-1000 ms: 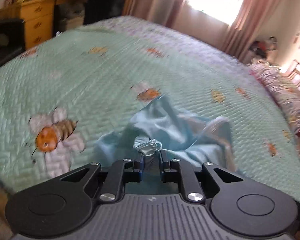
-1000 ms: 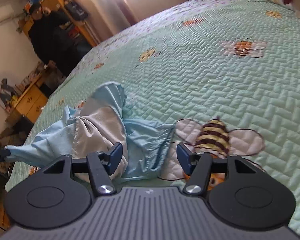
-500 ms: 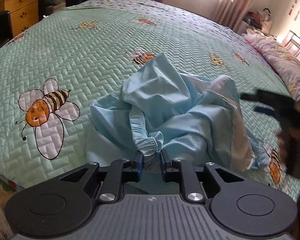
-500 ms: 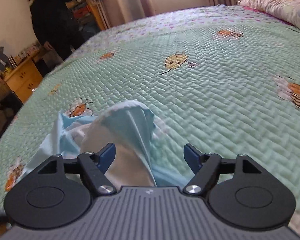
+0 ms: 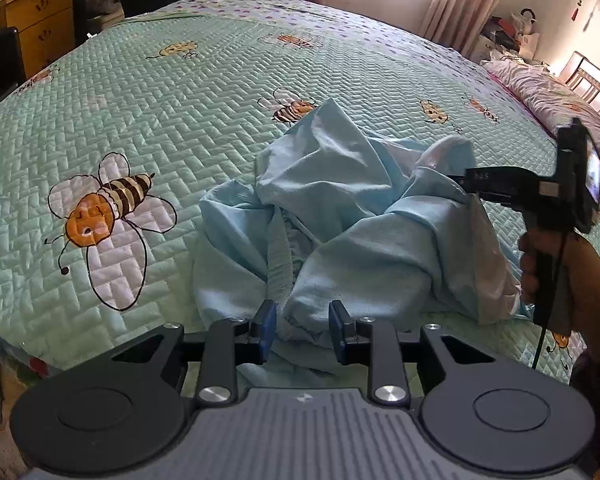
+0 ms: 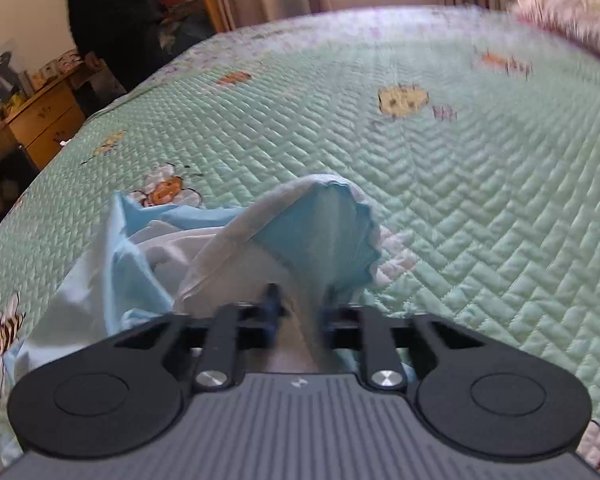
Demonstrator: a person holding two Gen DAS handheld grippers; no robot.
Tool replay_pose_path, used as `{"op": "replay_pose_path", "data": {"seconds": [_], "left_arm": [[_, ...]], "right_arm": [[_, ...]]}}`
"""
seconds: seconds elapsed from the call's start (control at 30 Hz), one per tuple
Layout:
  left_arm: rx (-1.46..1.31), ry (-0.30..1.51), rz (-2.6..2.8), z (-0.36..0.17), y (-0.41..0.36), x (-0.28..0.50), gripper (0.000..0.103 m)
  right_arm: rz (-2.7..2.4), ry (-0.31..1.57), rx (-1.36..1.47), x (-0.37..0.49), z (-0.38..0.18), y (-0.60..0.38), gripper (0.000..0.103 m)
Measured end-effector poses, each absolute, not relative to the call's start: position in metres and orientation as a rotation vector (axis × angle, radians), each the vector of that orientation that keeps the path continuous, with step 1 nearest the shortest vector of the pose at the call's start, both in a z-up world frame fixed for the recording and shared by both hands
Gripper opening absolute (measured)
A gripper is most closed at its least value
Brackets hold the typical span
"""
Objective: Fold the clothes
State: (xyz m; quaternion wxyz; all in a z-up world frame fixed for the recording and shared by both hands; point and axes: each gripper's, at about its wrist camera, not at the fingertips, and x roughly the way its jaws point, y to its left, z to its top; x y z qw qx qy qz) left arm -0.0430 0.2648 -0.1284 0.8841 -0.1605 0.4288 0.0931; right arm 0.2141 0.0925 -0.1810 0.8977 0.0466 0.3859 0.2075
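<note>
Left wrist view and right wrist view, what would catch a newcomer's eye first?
A crumpled light blue garment heaped on the mint green quilted bedspread, near its front edge. Beside it, left, a big embroidered bee. At the right, the right gripper is closing on a raised fold.

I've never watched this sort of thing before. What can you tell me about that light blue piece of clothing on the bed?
The light blue garment is thin, soft-looking cloth, crumpled in a loose heap on the green quilted bedspread. A paler inner side shows. A gathered edge lies between the left gripper's opening jaws, pads clear of it. The right gripper is closing on a raised fold.
</note>
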Motion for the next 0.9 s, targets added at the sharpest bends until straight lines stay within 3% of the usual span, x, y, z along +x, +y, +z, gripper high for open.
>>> {"op": "replay_pose_path", "data": {"seconds": [0.57, 0.9], "left_arm": [[-0.320, 0.874, 0.190, -0.117, 0.253, -0.052, 0.049], [-0.288, 0.904, 0.167, -0.124, 0.241, -0.047, 0.053]], "right_arm": [[0.574, 0.548, 0.420, 0.127, -0.090, -0.015, 0.003], [0.533, 0.539, 0.398, 0.092, -0.092, -0.061, 0.003]]}}
